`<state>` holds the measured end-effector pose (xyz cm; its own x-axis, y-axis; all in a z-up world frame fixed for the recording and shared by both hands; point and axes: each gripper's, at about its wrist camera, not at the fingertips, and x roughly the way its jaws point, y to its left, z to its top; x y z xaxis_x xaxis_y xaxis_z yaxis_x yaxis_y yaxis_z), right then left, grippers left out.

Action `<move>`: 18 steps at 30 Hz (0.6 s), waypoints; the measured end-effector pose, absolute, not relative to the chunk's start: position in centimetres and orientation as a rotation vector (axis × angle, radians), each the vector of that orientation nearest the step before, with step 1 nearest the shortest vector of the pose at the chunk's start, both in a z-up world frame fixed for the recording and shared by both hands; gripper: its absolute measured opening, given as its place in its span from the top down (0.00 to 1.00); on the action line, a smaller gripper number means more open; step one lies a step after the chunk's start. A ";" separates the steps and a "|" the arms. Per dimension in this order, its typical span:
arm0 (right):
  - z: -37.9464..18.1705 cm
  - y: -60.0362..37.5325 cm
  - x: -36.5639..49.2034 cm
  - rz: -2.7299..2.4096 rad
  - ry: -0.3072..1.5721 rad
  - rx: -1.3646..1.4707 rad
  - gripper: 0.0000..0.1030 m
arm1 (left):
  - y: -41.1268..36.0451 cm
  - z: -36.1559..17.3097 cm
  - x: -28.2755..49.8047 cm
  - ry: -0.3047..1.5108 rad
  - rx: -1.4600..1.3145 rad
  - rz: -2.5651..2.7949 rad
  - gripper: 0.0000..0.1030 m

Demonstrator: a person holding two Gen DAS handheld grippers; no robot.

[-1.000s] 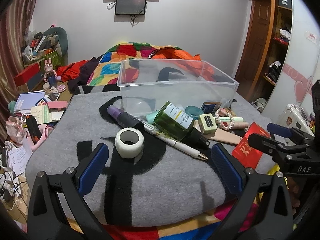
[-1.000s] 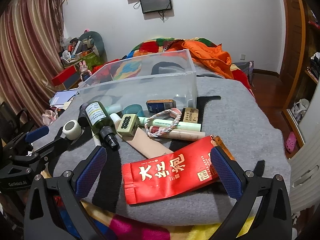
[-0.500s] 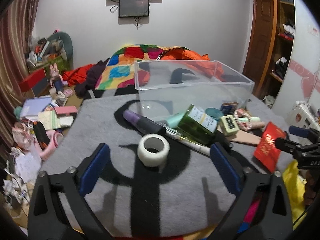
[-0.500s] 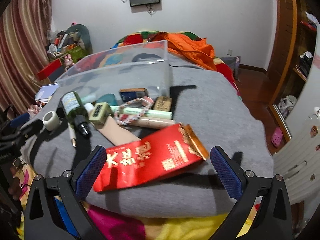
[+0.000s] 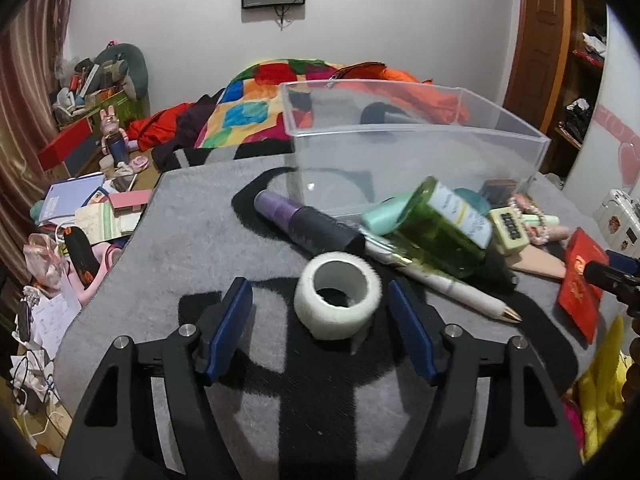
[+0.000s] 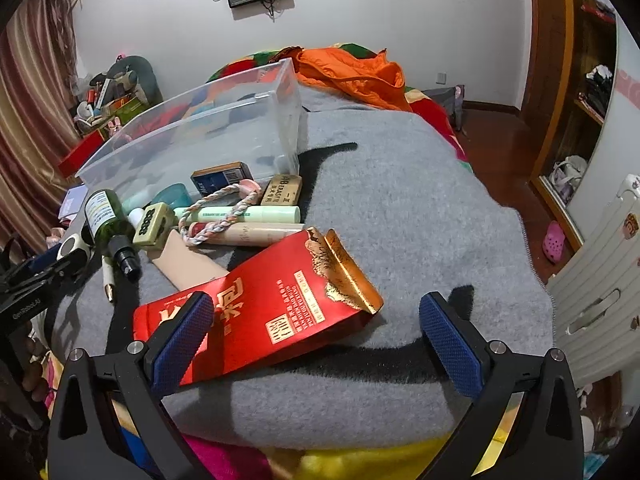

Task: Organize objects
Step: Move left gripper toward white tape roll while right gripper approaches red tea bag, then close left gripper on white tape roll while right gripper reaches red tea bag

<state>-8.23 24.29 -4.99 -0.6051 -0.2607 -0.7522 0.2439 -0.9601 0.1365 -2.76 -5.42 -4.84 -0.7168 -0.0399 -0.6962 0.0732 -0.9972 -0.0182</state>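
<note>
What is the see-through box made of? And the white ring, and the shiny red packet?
Clear box: likely hard plastic; you see the blanket through its glossy walls. White ring: probably a roll of soft fabric tape, fuzzy and matte. Red packet: looks like glossy foil or coated paper, with gold print reflecting light.

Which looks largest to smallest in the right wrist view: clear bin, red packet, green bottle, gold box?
1. clear bin
2. red packet, enlarged by nearness, so its true rank is unsure
3. green bottle
4. gold box

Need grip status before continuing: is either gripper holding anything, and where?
Nothing held. Left gripper, jaws just closing, straddles the tape roll; right gripper straddles the red packet.
</note>
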 end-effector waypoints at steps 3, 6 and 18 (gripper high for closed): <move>-5.2 24.5 -8.3 -2.567 -0.064 1.186 0.12 | -5.4 -5.1 -3.0 0.055 1.151 -2.851 0.36; -5.1 24.1 -8.1 -2.549 -0.064 1.148 0.29 | -5.4 -5.4 -3.3 0.056 1.148 -2.851 0.45; -3.4 25.2 -7.7 -2.526 -0.164 1.072 0.61 | -4.4 -4.3 -1.9 -0.007 1.059 -2.917 0.62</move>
<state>-7.66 25.17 -3.38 -0.6316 -0.3962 -0.6664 0.3070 -0.9171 0.2543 -1.86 -4.43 -4.31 -0.7666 -0.0373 -0.6410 0.0344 -0.9993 0.0170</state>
